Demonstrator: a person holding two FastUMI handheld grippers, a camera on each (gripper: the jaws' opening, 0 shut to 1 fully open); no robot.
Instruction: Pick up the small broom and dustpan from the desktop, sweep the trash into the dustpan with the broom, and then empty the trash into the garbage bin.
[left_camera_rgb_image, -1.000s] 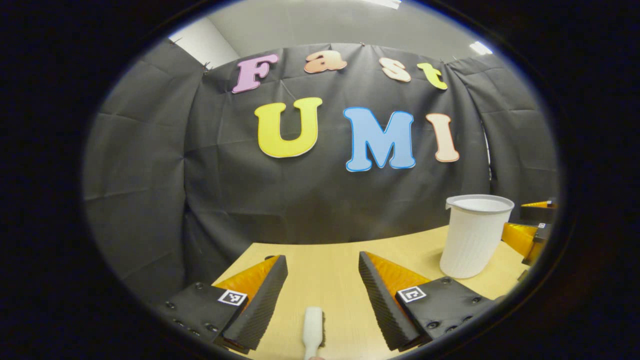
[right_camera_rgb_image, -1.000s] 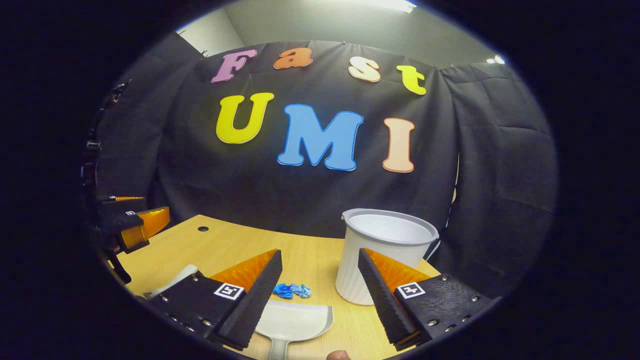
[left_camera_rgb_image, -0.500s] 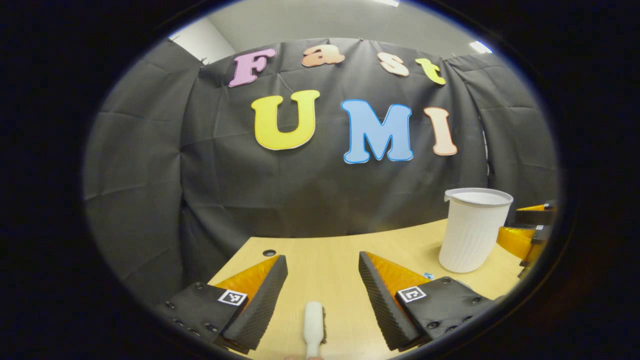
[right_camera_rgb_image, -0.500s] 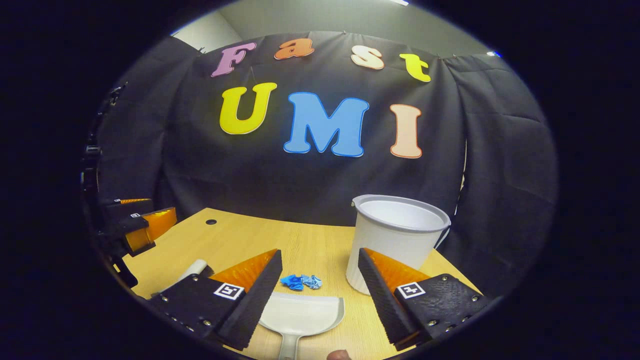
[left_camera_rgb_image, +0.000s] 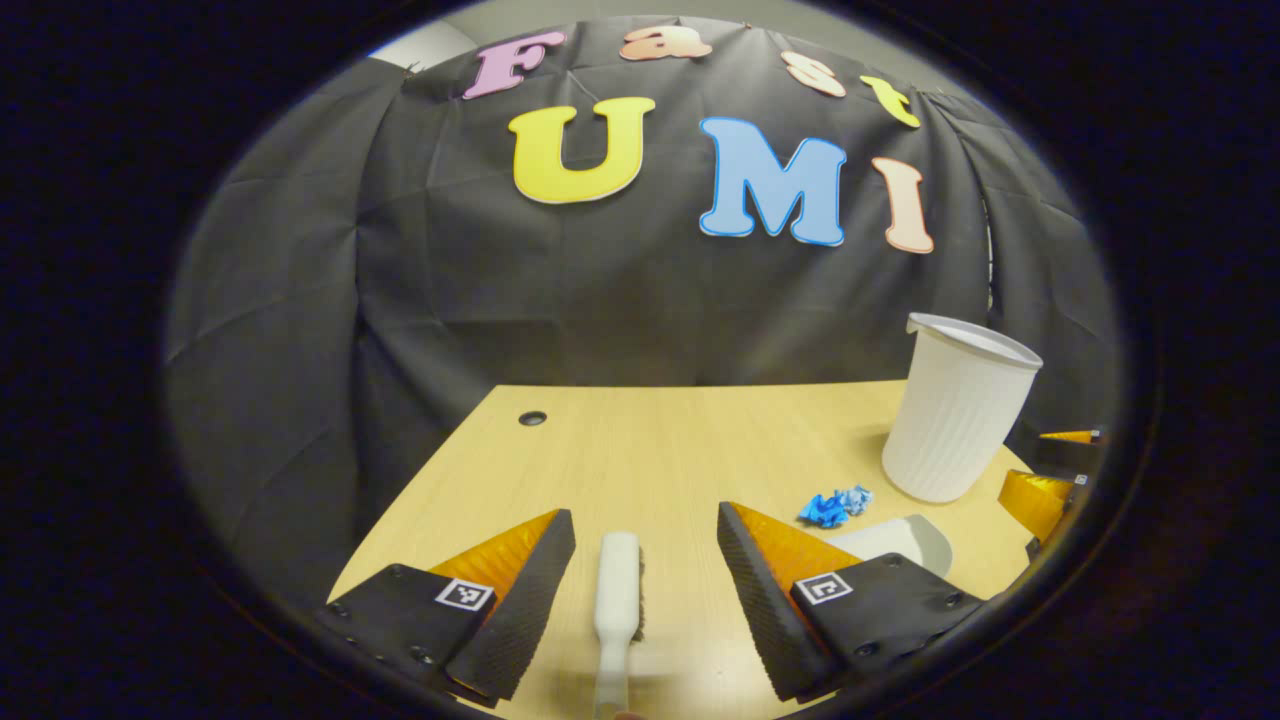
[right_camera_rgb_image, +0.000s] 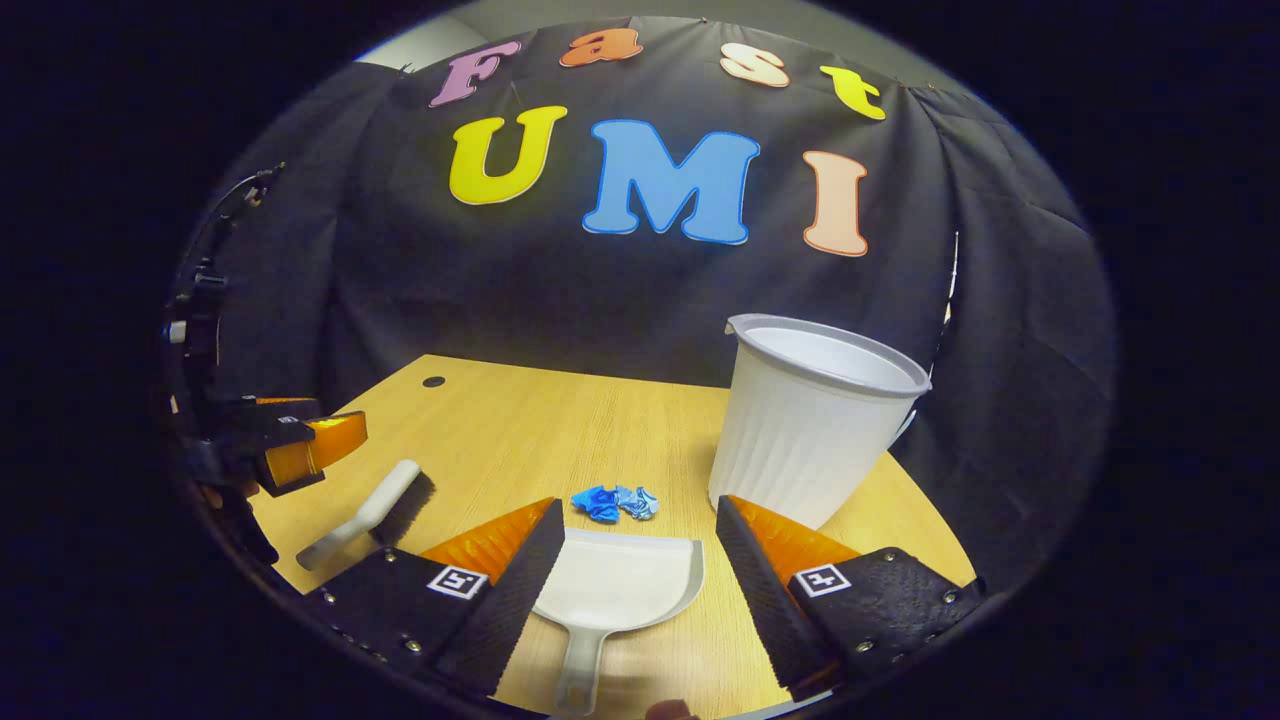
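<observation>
both cameras have tipped downward since a second ago, so more of the desktop (left_camera_rgb_image: 640, 440) shows. my left gripper (left_camera_rgb_image: 645, 560) stands released over the small broom (left_camera_rgb_image: 616, 600), whose long axis runs straight between my fingers, head pointing away, bristles to its right. my right gripper (right_camera_rgb_image: 640, 560) is spread wide over the dustpan (right_camera_rgb_image: 615, 590), handle toward me, mouth facing the blue trash (right_camera_rgb_image: 614, 502) just beyond. the garbage bin (right_camera_rgb_image: 815, 420) stands upright, right of the trash.
</observation>
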